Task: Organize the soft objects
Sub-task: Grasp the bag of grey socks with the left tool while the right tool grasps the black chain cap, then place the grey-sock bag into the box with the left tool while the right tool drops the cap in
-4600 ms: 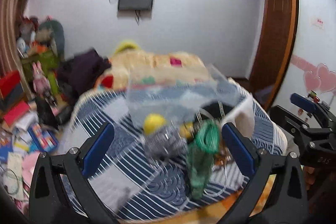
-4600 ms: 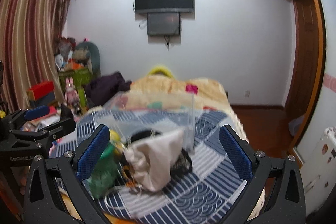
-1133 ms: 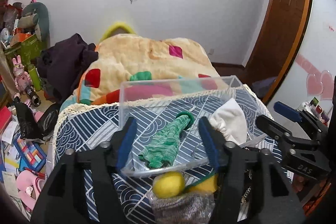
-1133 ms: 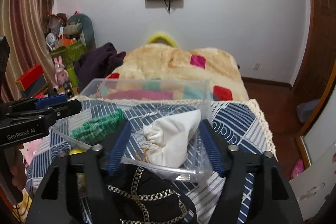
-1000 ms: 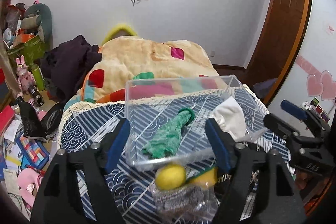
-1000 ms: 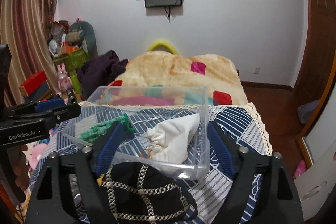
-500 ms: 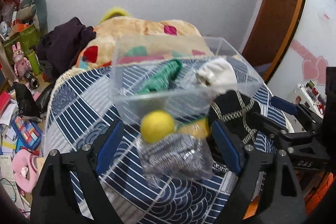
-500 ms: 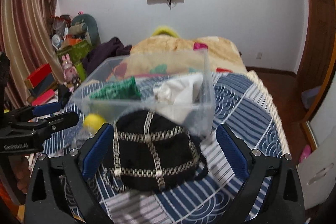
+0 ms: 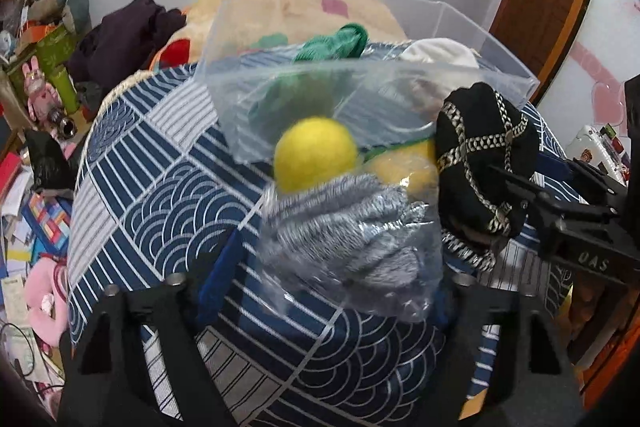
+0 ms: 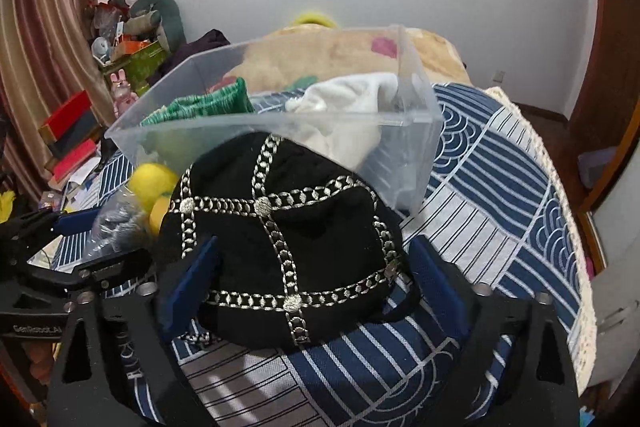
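A clear plastic bin (image 9: 460, 39) (image 10: 416, 147) on the blue patterned table holds a green knit piece (image 9: 340, 43) (image 10: 200, 107) and a white cloth (image 10: 348, 103) (image 9: 436, 53). My left gripper (image 9: 332, 267) is open around a clear bag holding a grey knit item (image 9: 352, 227) with yellow pompoms (image 9: 316, 159). My right gripper (image 10: 312, 279) is open around a black cap with silver chain trim (image 10: 280, 247) (image 9: 484, 155). Both items lie on the cloth in front of the bin.
The blue-and-white tablecloth (image 10: 500, 187) covers a round table with a lace edge at the right. A bed with a tan blanket (image 9: 300, 7) lies behind. Clutter, toys and boxes (image 9: 36, 163) fill the floor at the left.
Both grippers dropped lower and moved forward. The left one now straddles the bagged grey item and the right one straddles the black cap. Earlier the jaws narrowed over the bin, then widened.
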A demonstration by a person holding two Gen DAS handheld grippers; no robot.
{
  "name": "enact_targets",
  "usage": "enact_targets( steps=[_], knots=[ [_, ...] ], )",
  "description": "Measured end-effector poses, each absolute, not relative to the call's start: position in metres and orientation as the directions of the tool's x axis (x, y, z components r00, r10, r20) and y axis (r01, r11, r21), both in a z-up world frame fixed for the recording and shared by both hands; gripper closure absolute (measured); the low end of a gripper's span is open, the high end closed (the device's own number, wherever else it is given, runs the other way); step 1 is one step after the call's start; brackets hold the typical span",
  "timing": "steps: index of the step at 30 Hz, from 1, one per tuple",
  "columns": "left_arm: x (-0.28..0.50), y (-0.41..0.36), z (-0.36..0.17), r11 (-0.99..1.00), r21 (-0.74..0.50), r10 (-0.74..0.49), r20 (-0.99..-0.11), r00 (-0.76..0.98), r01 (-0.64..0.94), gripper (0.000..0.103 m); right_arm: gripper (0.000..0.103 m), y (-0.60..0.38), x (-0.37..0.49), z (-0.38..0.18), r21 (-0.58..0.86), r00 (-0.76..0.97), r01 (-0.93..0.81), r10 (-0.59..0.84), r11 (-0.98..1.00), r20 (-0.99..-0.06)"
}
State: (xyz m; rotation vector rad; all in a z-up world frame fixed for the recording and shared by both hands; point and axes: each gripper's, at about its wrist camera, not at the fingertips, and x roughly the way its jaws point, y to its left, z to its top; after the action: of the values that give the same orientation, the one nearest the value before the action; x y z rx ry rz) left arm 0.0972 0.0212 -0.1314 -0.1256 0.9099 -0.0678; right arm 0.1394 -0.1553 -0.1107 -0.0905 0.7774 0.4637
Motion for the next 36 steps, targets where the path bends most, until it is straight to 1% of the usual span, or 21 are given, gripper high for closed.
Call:
enact_targets(
  steps=[1, 3, 6, 7, 9, 10, 11, 12, 14, 18, 27, 32, 36],
  knots=[
    [0.097, 0.023, -0.134, 0.99, -0.143, -0.116, -0.787, 0.606, 0.003, 0.04, 0.028, -0.156, 0.139, -0.111, 0.088, 0.621, -0.435, 0.369, 0.896, -0.692],
    [0.095, 0.026, -0.136, 0.989, -0.148, -0.114, -0.79, 0.603, -0.007, 0.05, 0.037, -0.158, 0.137, -0.11, 0.089, 0.623, -0.442, 0.376, 0.893, -0.686],
    [0.091, 0.033, -0.136, 0.984, -0.175, -0.126, -0.784, 0.607, -0.021, 0.058, 0.058, -0.161, 0.134, -0.107, 0.094, 0.623, -0.452, 0.389, 0.887, -0.679],
    [0.089, 0.035, -0.135, 0.982, -0.185, -0.132, -0.781, 0.611, -0.025, 0.059, 0.061, -0.162, 0.133, -0.106, 0.097, 0.622, -0.456, 0.395, 0.885, -0.677],
    [0.085, 0.037, -0.131, 0.98, -0.196, -0.137, -0.772, 0.621, -0.027, 0.065, 0.071, -0.164, 0.131, -0.105, 0.097, 0.624, -0.461, 0.401, 0.882, -0.671],
    [0.082, 0.038, -0.129, 0.979, -0.201, -0.143, -0.766, 0.627, -0.022, 0.066, 0.073, -0.166, 0.129, -0.104, 0.098, 0.626, -0.464, 0.404, 0.88, -0.666],
    [0.079, 0.039, -0.126, 0.979, -0.206, -0.15, -0.757, 0.636, -0.015, 0.068, 0.076, -0.166, 0.128, -0.103, 0.098, 0.628, -0.466, 0.407, 0.879, -0.663],
    [0.075, 0.038, -0.122, 0.978, -0.208, -0.154, -0.747, 0.647, -0.008, 0.068, 0.08, -0.166, 0.127, -0.101, 0.099, 0.63, -0.47, 0.412, 0.877, -0.658],
    [0.071, 0.037, -0.113, 0.978, -0.207, -0.155, -0.731, 0.665, 0.0, 0.068, 0.084, -0.169, 0.123, -0.097, 0.104, 0.637, -0.475, 0.423, 0.874, -0.644],
    [0.065, 0.036, -0.093, 0.976, -0.217, -0.16, -0.695, 0.701, 0.008, 0.068, 0.088, -0.171, 0.118, -0.088, 0.106, 0.644, -0.49, 0.442, 0.865, -0.624],
    [0.069, 0.042, -0.046, 0.976, -0.215, -0.151, -0.599, 0.786, 0.024, 0.068, 0.089, -0.178, 0.105, -0.047, 0.133, 0.699, -0.504, 0.493, 0.853, -0.517],
    [0.083, 0.047, -0.031, 0.983, -0.181, -0.115, -0.575, 0.81, 0.011, 0.068, 0.089, -0.173, 0.106, -0.025, 0.117, 0.744, -0.501, 0.495, 0.858, -0.448],
    [0.1, 0.053, -0.022, 0.989, -0.147, -0.079, -0.57, 0.818, -0.007, 0.068, 0.089, -0.168, 0.117, -0.014, 0.105, 0.774, -0.481, 0.477, 0.871, -0.417]
  ],
)
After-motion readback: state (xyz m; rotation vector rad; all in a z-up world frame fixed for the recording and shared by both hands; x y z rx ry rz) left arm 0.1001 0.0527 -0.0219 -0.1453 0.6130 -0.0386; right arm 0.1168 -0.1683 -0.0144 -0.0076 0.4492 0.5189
